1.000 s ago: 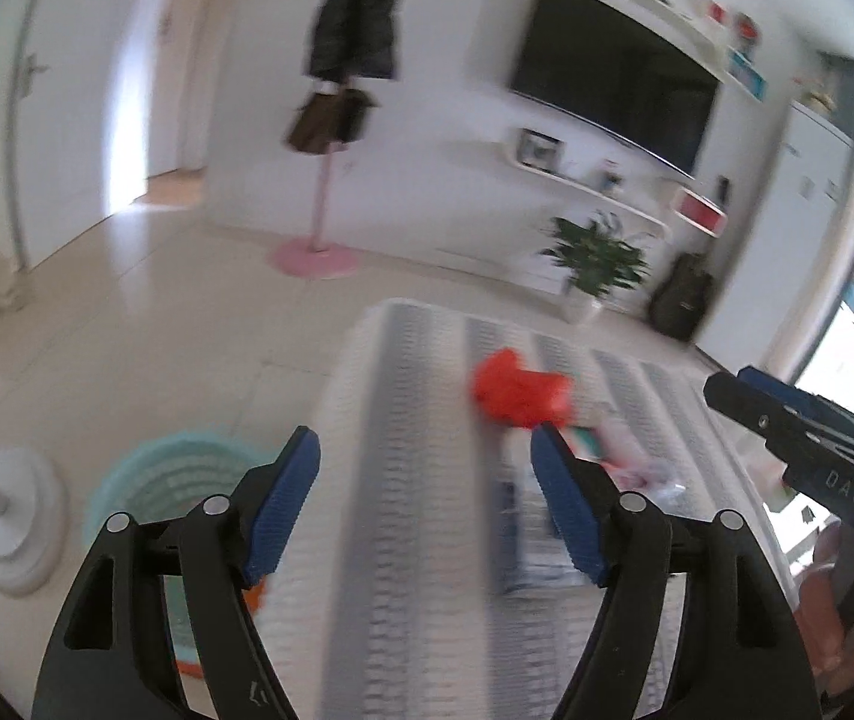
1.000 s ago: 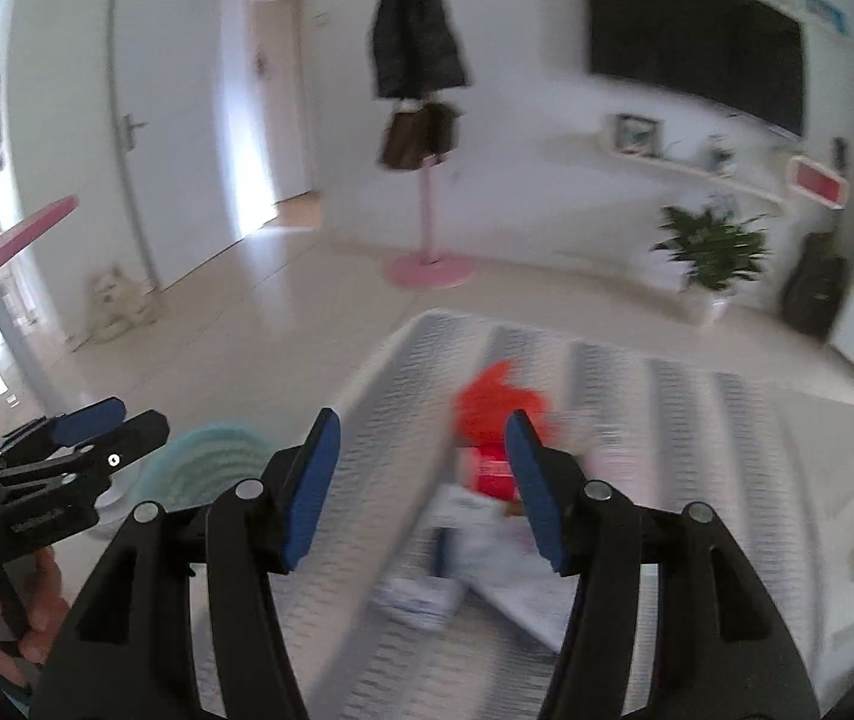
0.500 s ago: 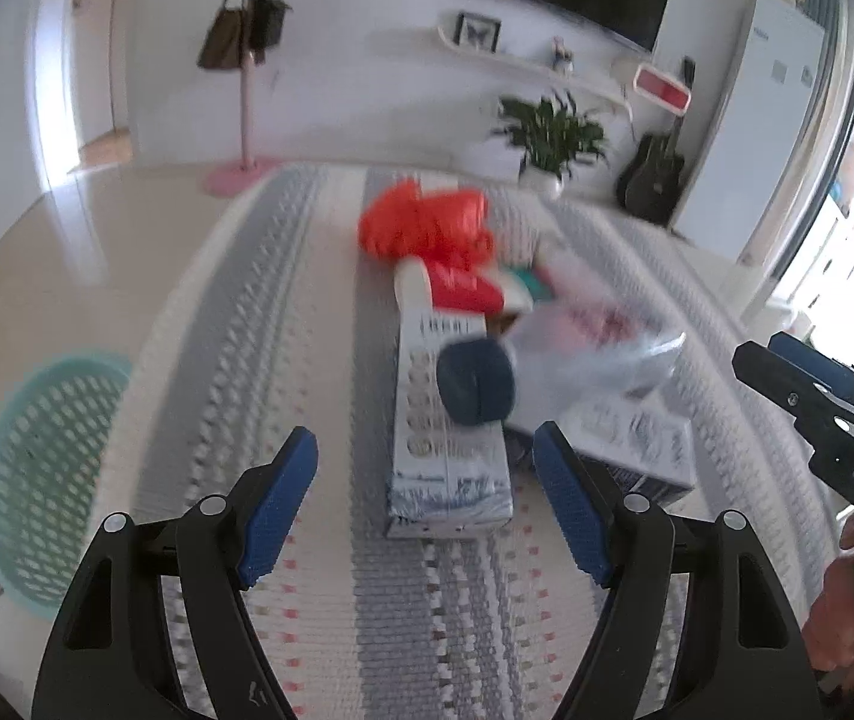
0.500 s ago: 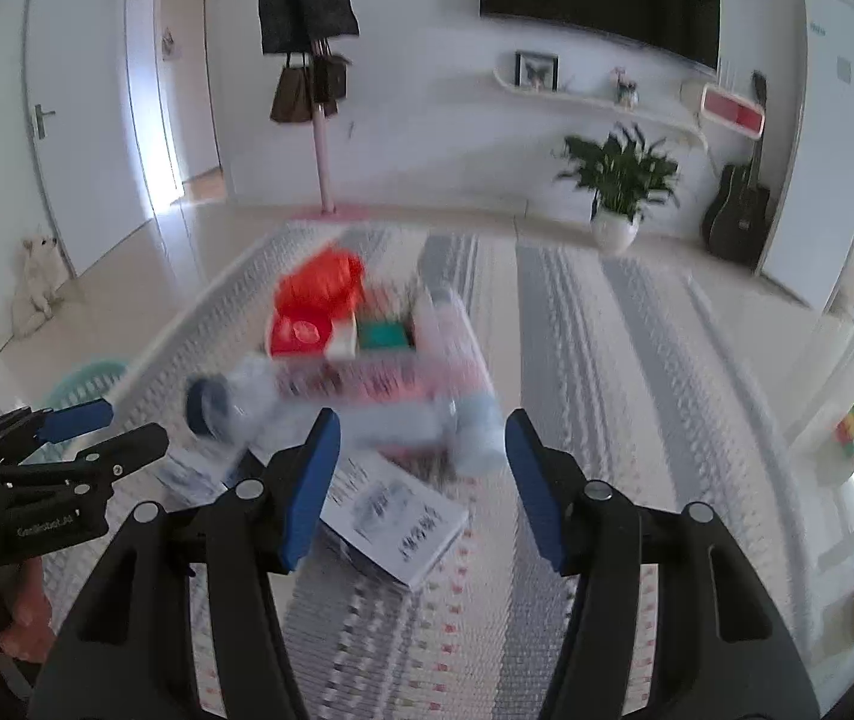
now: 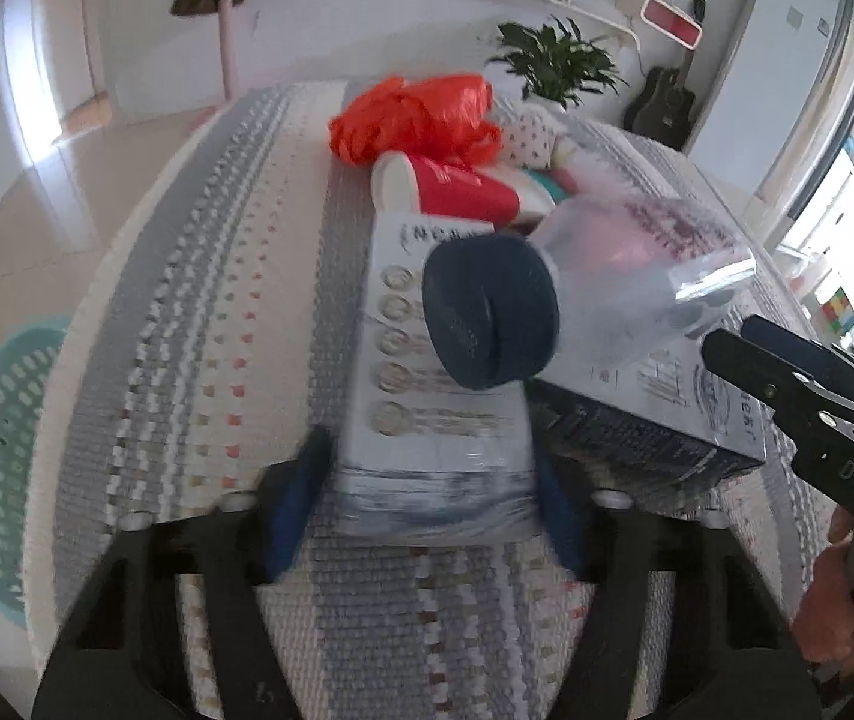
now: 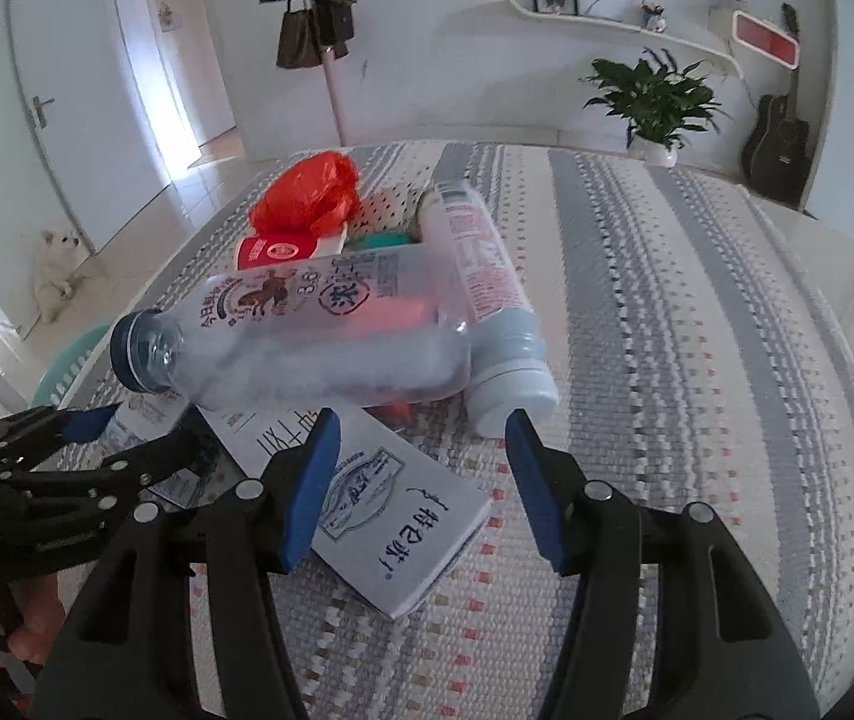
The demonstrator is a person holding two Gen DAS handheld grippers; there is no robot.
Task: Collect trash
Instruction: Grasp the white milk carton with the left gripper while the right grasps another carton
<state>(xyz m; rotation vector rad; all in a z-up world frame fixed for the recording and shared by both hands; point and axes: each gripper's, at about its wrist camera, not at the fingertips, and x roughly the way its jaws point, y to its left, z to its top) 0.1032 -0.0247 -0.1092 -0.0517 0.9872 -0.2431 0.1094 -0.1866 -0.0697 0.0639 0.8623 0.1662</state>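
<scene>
With nothing binned yet, our left gripper (image 5: 427,504) has been closing around a carton (image 5: 427,384), while our right gripper (image 6: 420,480) gapes empty.

left gripper (image 5: 430,504) | jaws just been closing, astride white carton (image 5: 427,396) | bottle (image 5: 577,294) lies across carton | rug (image 5: 204,324)

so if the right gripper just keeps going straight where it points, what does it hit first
Most likely the flat white carton lying on the rug just ahead of the right gripper, between its open fingers. The clear bottle lies beyond it. Depth is hard to judge through the fisheye.
</scene>
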